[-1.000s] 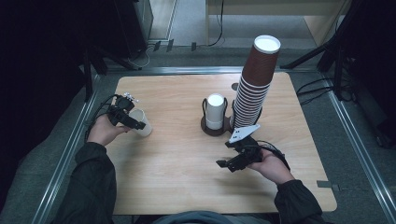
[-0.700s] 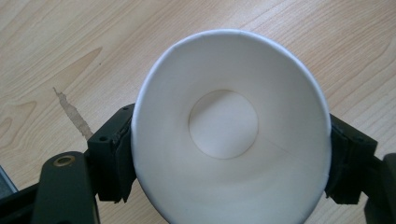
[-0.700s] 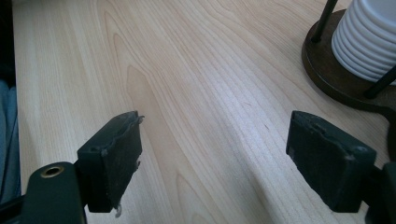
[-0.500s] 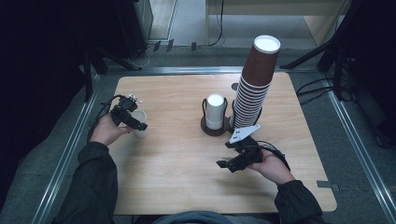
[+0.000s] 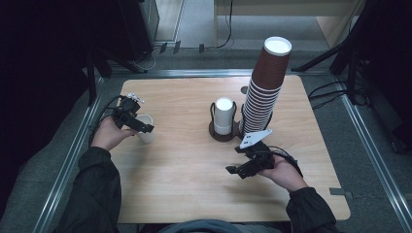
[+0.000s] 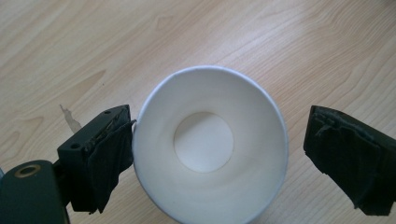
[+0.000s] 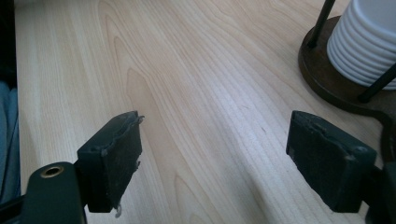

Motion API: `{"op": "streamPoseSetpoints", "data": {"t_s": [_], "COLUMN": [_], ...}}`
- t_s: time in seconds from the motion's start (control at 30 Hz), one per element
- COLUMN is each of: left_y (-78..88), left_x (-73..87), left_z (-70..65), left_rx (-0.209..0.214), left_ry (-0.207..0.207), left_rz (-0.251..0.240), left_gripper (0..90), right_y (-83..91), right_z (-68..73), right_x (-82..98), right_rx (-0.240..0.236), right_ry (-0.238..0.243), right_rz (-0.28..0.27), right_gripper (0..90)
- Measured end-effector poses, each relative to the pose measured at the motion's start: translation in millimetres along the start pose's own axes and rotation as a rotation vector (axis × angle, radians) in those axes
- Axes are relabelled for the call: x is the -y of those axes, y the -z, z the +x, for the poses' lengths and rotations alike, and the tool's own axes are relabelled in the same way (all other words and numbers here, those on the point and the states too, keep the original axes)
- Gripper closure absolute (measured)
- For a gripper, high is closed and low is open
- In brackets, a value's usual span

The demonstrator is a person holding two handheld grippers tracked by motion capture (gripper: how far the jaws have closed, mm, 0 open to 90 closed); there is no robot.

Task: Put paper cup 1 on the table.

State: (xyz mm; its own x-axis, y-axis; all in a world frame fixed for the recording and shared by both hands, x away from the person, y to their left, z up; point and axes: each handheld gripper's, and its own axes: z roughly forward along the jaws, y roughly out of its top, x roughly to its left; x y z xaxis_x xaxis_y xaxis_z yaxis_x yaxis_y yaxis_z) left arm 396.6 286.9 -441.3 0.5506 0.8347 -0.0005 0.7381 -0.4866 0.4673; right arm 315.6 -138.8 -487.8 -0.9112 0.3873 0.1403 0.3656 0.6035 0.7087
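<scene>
With the left gripper's (image 6: 210, 154) fingers just spreading off the white cup (image 6: 210, 144) near the tabletop's (image 5: 194, 184) left edge, one finger still grazes its rim and could tip it, while the right gripper's (image 7: 229, 158) fingers stand spread, empty.

1. White paper cup (image 6: 208, 144) stands upright on the wooden table (image 5: 184, 165), mouth open, empty inside.
2. It sits near the table's left edge, about midway along it, well apart from the far corners.

Lab-like recording room, wooden table (image 5: 194, 184) on metal framing, cables (image 5: 335, 90) on grey floor (dark surroundings)
</scene>
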Motion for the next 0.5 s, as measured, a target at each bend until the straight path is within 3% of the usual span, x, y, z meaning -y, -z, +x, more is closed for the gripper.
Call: {"op": "streamPoseSetpoints", "data": {"t_s": [0.2,0.37,0.5], "left_y": [11.8,20.3,23.7], "left_x": [-0.1,0.6,-0.4], "left_z": [1.6,0.9,-2.5], "left_rx": [0.030,0.052,0.062], "left_ry": [0.017,0.031,0.016], "left_rz": [-0.063,-0.102,-0.115], "left_gripper": [8.6,8.6,8.6], "right_y": [11.3,17.8,27.0], "right_z": [1.2,-2.4,-5.0], "right_x": [-8.1,-8.1,-12.8], "right_rx": [-0.044,-0.039,0.004], "right_ry": [0.014,-0.007,-0.018], "right_rz": [-0.030,-0.043,-0.076], "right_gripper": [15.6,14.2,11.0]}}
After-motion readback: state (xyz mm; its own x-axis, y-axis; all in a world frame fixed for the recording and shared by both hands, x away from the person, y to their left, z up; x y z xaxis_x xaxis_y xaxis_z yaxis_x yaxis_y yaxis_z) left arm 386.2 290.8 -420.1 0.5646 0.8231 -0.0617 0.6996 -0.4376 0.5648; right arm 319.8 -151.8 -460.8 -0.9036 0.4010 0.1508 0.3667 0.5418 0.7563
